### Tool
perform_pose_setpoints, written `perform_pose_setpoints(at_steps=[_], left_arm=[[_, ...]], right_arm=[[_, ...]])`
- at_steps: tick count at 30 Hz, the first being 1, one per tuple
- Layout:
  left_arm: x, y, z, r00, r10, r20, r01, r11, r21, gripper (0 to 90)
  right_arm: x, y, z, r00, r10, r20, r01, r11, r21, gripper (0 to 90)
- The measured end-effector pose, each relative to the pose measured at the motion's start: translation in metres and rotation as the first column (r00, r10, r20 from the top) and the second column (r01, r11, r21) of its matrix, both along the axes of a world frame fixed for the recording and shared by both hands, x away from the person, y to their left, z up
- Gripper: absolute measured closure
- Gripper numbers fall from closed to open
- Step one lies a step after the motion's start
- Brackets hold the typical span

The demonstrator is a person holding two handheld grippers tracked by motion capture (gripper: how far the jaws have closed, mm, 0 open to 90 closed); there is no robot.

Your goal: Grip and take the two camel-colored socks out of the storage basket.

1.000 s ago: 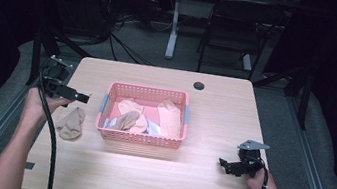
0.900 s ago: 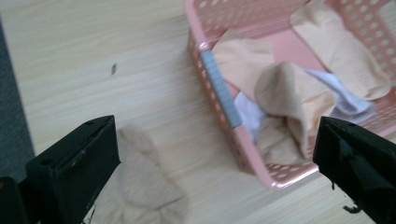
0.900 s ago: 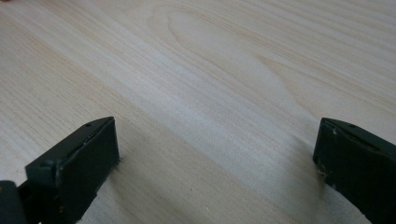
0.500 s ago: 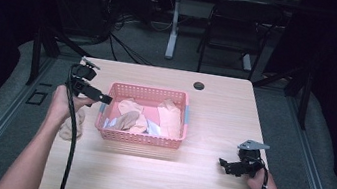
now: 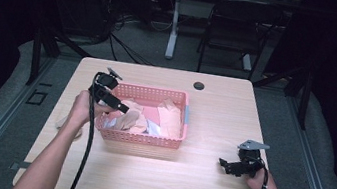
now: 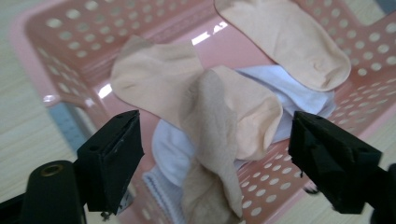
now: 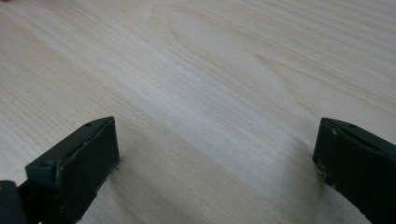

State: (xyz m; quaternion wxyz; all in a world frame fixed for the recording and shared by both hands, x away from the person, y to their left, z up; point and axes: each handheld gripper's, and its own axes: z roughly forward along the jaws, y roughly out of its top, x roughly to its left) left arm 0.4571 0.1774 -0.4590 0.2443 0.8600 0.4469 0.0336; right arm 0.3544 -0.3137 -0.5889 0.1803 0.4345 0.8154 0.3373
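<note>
Left tool [image 6: 212, 154] is held over the pink basket [image 5: 142, 137], jaws apart and just closing around the beige sock [image 6: 219, 116] — not yet clamped; right tool [image 7: 217, 168] rests apart on the counter [image 5: 204, 181]

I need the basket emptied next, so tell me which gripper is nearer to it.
Left. The left gripper hangs over the basket's left end, jaws open above the socks. The right gripper rests on the table, well off to the basket's right.

Two black two-jaw grippers are seen, left gripper [image 5: 123, 109] and right gripper [image 5: 221, 162], each with blocky jaws, a trailing black cable and a grey three-cornered top plate. The forearms are unsleeved.
</note>
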Motion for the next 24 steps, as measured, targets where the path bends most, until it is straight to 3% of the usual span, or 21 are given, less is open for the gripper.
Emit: perform_pose_setpoints(at_steps=[1,4,8,13,19,24], left_arm=[[0.0,0.0,0.0,1.0,0.0,0.0,0.0,1.0,0.0,21.5],[0.005,-0.009,-0.018,0.9991,0.004,-0.042,-0.003,0.9998,0.019,31.1],[0.008,-0.015,-0.027,0.9974,0.004,-0.073,-0.001,0.9994,0.035,40.3],[0.009,-0.023,-0.039,0.9944,0.009,-0.105,0.001,0.9956,0.093,55.2],[0.008,-0.025,-0.045,0.9944,0.014,-0.105,-0.002,0.9939,0.11,81.6],[0.007,-0.025,-0.039,0.996,-0.003,-0.089,0.012,0.9951,0.098,85.4]], right_arm=[[0.0,0.0,0.0,1.0,-0.001,0.001,0.001,1.0,0.0,0.0],[0.0,0.0,0.0,1.0,0.0,0.0,0.0,1.0,0.0,0.0],[0.0,0.0,0.0,1.0,0.001,0.0,-0.001,1.0,0.003,0.0],[0.0,0.0,0.0,1.0,0.002,0.003,-0.002,1.0,0.0,0.0],[0.0,0.0,0.0,1.0,-0.001,0.001,0.001,1.0,-0.001,0.0],[0.0,0.0,0.0,1.0,-0.001,0.001,0.001,1.0,0.0,0.0]])
